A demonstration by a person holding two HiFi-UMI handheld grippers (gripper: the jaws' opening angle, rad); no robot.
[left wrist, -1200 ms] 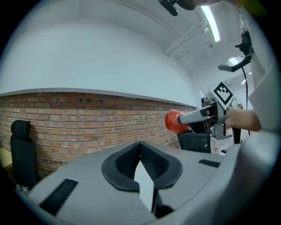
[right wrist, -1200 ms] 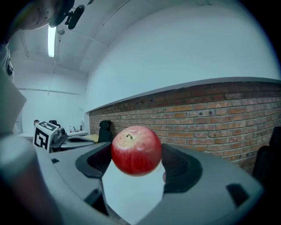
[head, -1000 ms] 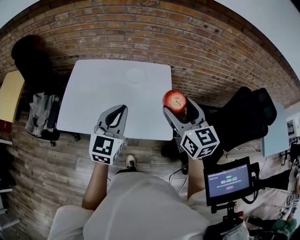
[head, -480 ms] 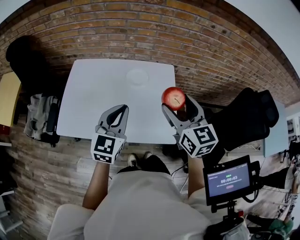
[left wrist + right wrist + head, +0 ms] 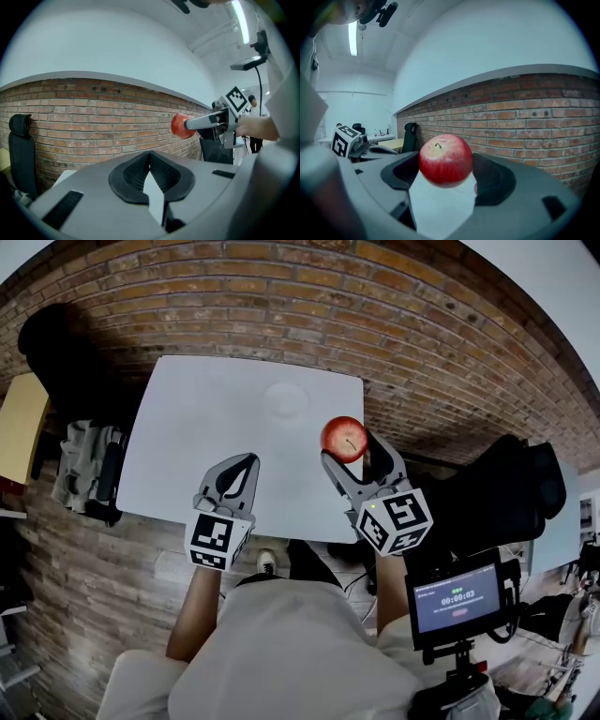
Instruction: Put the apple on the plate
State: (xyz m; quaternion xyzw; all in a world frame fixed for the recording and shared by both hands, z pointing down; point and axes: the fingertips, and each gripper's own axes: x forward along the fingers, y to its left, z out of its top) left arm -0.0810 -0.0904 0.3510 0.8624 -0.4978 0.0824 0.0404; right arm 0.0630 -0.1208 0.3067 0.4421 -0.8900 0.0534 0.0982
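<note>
A red apple (image 5: 344, 439) is held above the right part of the white table (image 5: 206, 427), with my right gripper (image 5: 349, 448) shut on it. In the right gripper view the apple (image 5: 446, 161) fills the space between the jaws, stem up. A pale, nearly white plate (image 5: 286, 400) lies flat on the table's far side, beyond and left of the apple. My left gripper (image 5: 238, 472) hovers over the table's near edge with its jaws together and nothing in them. The left gripper view shows the apple (image 5: 182, 126) to its right.
A brick-patterned floor surrounds the table. A black chair (image 5: 61, 343) stands at the far left, a grey bag (image 5: 86, 465) beside the table's left edge, dark chairs (image 5: 497, 493) at the right. A timer screen (image 5: 457, 598) is at lower right.
The table and plate have shifted slightly nearer and rightward in the head view as the person stepped forward. The right gripper still holds the apple, now a little closer to the plate.
</note>
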